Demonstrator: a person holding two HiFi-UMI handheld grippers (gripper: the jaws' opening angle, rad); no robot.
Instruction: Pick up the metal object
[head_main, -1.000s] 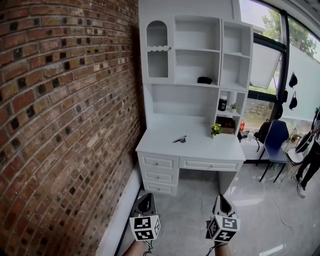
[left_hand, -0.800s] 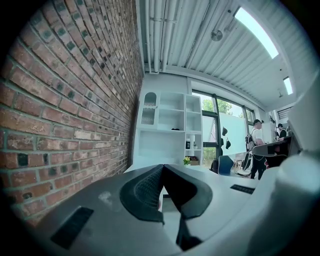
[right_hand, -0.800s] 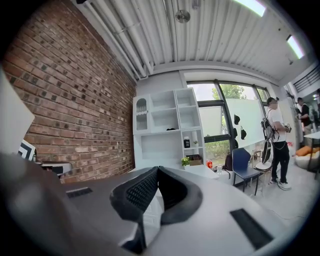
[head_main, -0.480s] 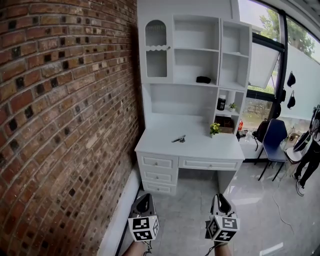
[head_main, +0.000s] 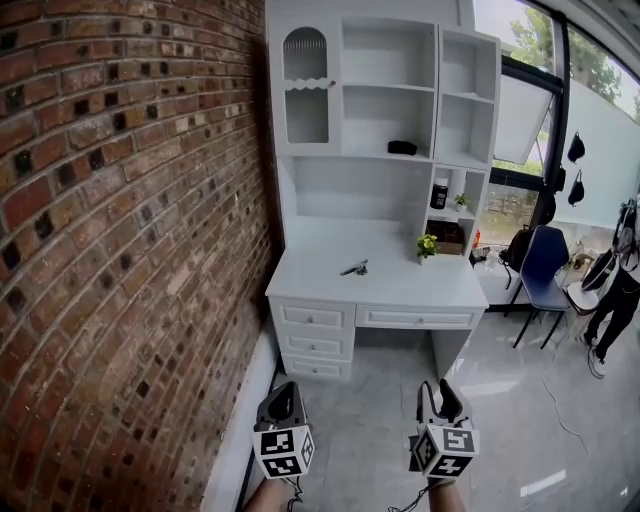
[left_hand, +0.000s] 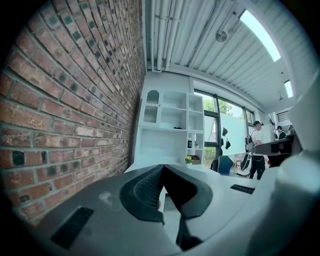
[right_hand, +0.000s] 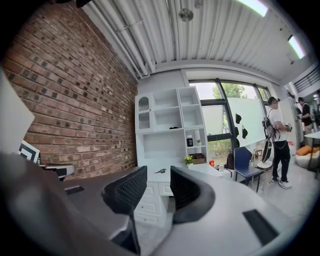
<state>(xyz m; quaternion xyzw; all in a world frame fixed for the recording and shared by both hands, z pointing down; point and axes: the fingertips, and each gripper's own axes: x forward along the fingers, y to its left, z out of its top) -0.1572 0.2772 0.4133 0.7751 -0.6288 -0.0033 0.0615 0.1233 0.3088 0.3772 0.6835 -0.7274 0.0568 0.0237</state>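
Approach stage, seemingly: well apart from the metal object (head_main: 354, 268) on the white bench (head_main: 410, 288). Holding left gripper (head_main: 283, 392) jaws together, right gripper (head_main: 441, 390) jaws apart, empty. Next, likely: step closer, reach over it.

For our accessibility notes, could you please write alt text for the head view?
A small metal object lies on a white desk beside a brick wall, well beyond the left gripper and right gripper held low over the floor.

We see the right gripper (head_main: 439, 391) with its jaws now parted, where they met in a point before. Our view has swung a little, so the desk (head_main: 420, 288) and the metal object (head_main: 354, 268) on it sit slightly higher and further left.
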